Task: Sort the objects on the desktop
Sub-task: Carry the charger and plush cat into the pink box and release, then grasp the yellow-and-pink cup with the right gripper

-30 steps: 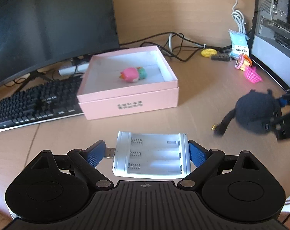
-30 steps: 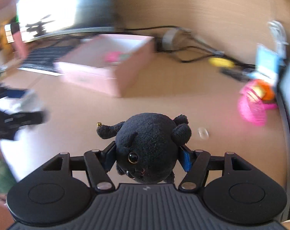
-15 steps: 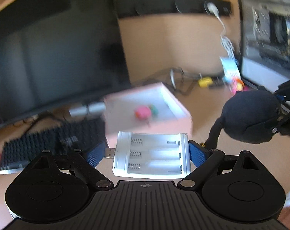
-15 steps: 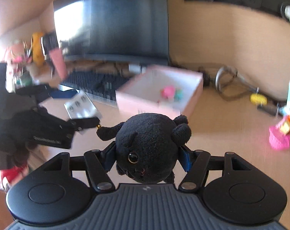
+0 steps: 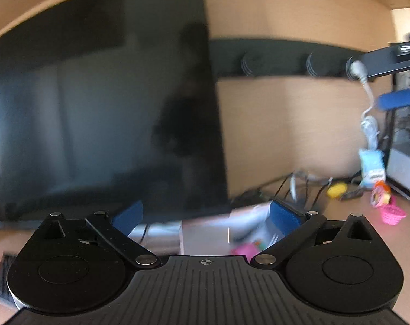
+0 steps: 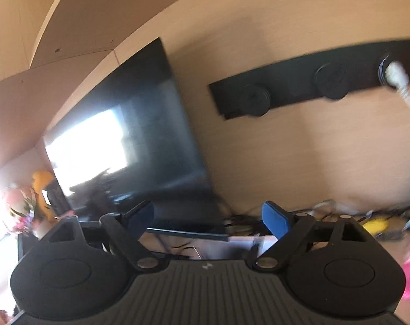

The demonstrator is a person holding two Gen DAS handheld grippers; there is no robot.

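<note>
Both tools are hovering above the pale wooden surface (image 5: pixel 362 216) and both are letting go: the left tool (image 5: pixel 206 214) is spreading its blue-padded jaws wide, with nothing gripped between them, and the right tool (image 6: pixel 208 215) is opening the same way, its jaws bare too. Below the left tool's jaws the shallow pink cardboard box (image 5: pixel 205 233) is showing as a blur, with a small pink and green toy (image 5: pixel 247 249) lying inside it; it looks like the collecting place for the sort, which would explain why both tools are being held over it with jaws parting. Whether anything else is lying in the box, the blur is not letting me say. In the right wrist view only the box's pale far edge (image 6: pixel 240 239) is peeking over the tool body. Room is getting tight to the left and behind: the big dark flat monitor (image 5: pixel 96 108) is standing just beyond the box, with black cables (image 5: pixel 286 187) trailing at its foot. Off to the right, well apart from the box, the remaining clutter is waiting: a yellow oval object (image 5: pixel 337 189), a light blue packet (image 5: pixel 371 165) leaning upright, and a bright pink mesh basket (image 5: pixel 393 214). That right side is looking like the open lane for the next reach.
</note>
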